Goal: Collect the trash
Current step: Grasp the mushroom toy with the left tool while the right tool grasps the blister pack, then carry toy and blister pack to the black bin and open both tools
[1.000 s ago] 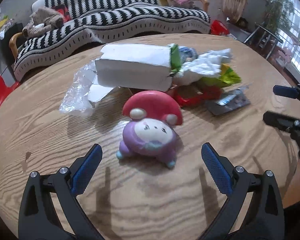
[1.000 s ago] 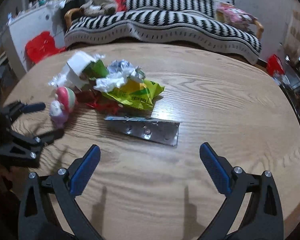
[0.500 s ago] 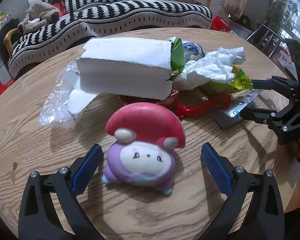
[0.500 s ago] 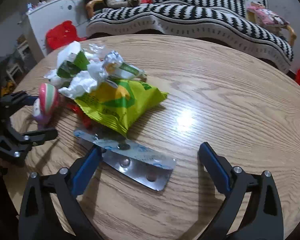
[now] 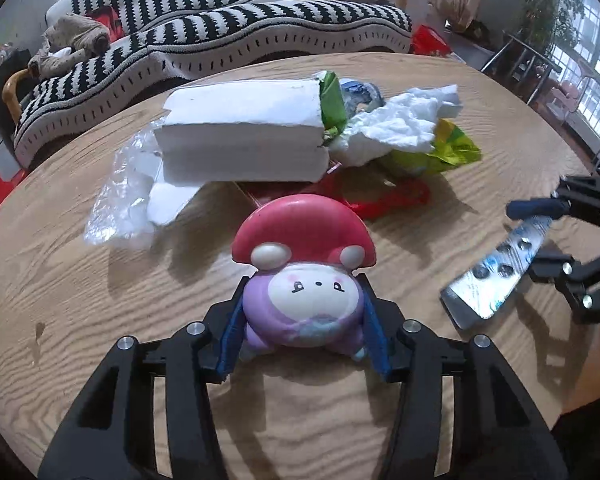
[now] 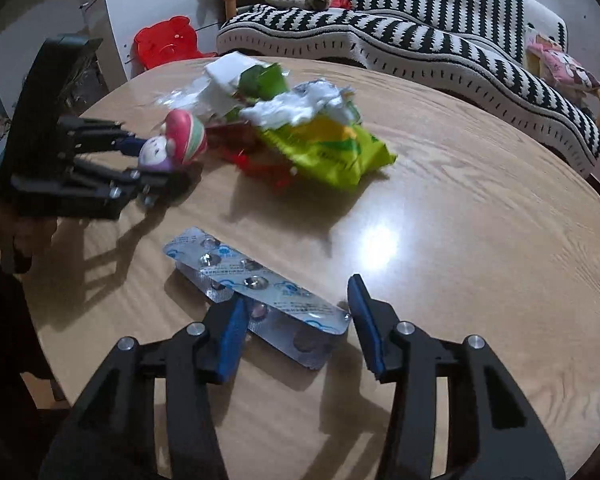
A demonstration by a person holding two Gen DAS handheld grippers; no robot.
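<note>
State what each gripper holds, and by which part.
Left gripper, jaws closing, clamps the mushroom toy by its purple body's sides. Right gripper, closing around the blister pack, holds nothing yet.

Dim indoor light, window (image 5: 580,40) glow at right, tabletop (image 6: 380,240) glare, fisheye-dark corners, slight blur

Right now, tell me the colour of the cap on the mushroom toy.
The mushroom toy has a red cap with cream spots over a purple body; the left wrist view shows it best.

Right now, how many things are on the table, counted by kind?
Toys: 1, the mushroom toy.
Blister packs: 1.
Foam blocks: 1.
Crumpled tissues: 1.
Wrappers and bags seen: 3 (yellow-green, red, clear).
Total: 7.
</note>
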